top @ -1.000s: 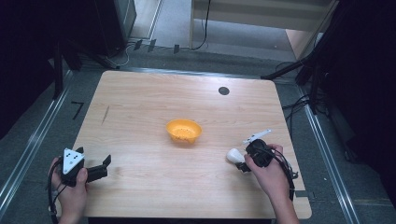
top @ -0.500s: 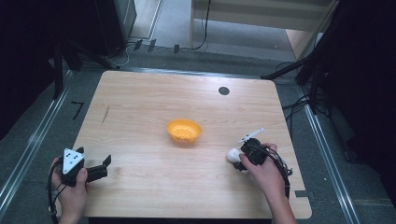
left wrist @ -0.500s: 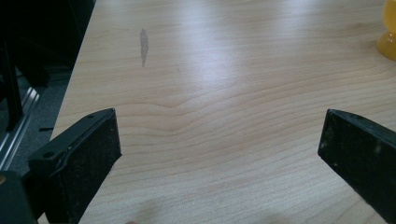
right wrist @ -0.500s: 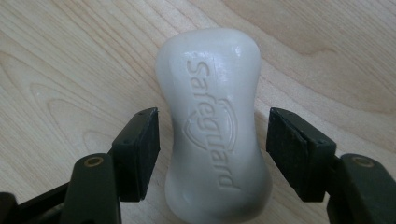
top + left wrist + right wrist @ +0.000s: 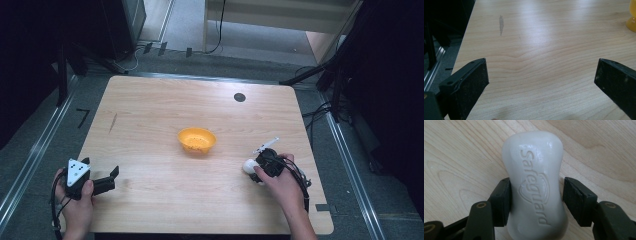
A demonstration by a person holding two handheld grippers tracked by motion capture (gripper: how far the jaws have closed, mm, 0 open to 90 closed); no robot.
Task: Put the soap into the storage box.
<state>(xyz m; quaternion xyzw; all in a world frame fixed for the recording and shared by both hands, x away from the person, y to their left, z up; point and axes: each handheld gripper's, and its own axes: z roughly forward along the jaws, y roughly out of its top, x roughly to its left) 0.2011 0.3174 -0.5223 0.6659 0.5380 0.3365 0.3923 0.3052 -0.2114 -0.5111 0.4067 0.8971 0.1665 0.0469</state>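
A white soap bar (image 5: 535, 182) stamped "Safeguard" lies flat on the wooden table (image 5: 150, 115). In the high view the soap bar (image 5: 248, 166) is at the front right. My right gripper (image 5: 536, 187) straddles its narrow waist and its jaws have just been closing. The left pad touches the soap and a thin gap shows at the right pad. A hand holds the right gripper (image 5: 254, 170) low over the bar. My left gripper (image 5: 97, 166) rests at the front left corner. In its own view the left gripper (image 5: 541, 75) stands wide open over bare wood.
An orange bowl (image 5: 196, 140) sits near the table's middle, left of and beyond the soap; the bowl's edge (image 5: 632, 20) shows in the left gripper view. A dark round hole (image 5: 239, 97) marks the far right of the tabletop. A grey smudge (image 5: 501, 23) lies on the wood.
The right hand has crept a little left onto the soap, which has stayed put. The left hand has not moved.
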